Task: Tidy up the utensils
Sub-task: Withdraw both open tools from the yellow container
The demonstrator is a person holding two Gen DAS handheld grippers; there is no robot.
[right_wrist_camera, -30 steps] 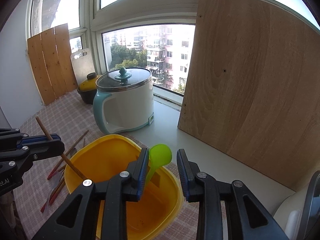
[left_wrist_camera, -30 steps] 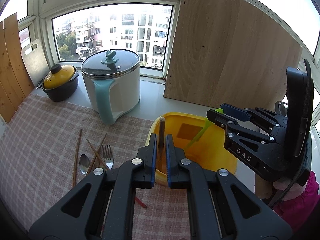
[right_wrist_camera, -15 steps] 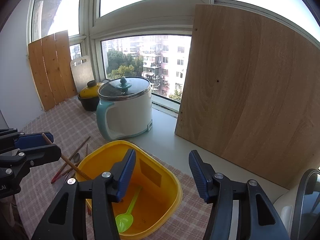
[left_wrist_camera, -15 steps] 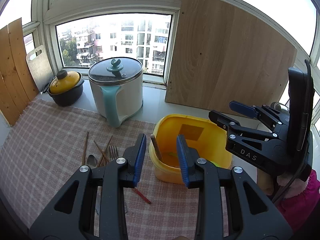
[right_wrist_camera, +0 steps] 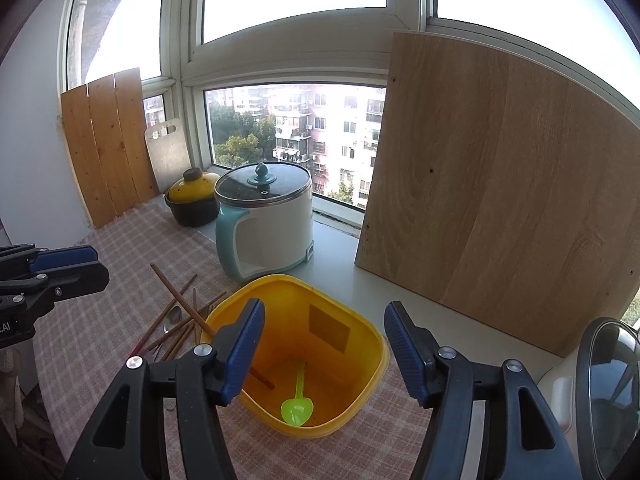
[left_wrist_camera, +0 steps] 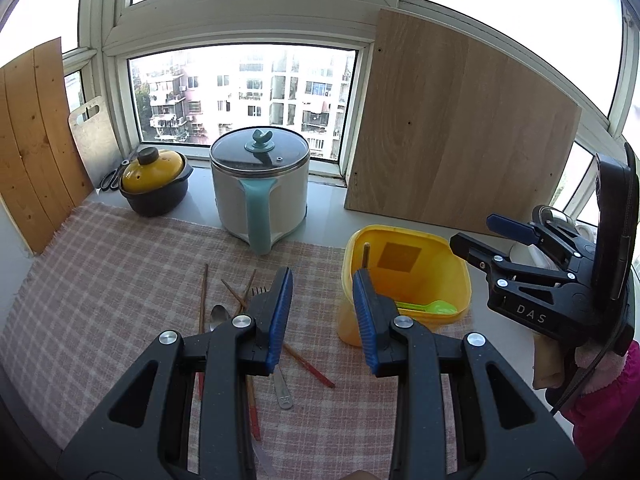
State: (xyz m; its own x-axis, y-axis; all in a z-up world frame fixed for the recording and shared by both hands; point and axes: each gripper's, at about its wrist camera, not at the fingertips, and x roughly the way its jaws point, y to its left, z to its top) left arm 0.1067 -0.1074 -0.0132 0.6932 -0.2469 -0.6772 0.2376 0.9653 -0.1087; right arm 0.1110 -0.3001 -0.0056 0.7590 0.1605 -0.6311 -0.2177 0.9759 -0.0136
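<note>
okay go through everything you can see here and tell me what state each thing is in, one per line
left gripper: open, empty.
right gripper: open, empty.
yellow bin: upright, uncovered.
green spoon: lying on the bin floor.
chopstick in the bin: leaning over the rim.
loose chopsticks: scattered on the cloth.
metal spoon: flat on the cloth.
fork: flat, partly hidden.
white cooker: lid on.
dark pot: yellow lid on.

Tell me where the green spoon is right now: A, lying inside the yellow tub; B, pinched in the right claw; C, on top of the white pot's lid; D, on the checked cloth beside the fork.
A: the green spoon lies on the bottom of the yellow tub, and the right claw above it is open and empty.
</note>
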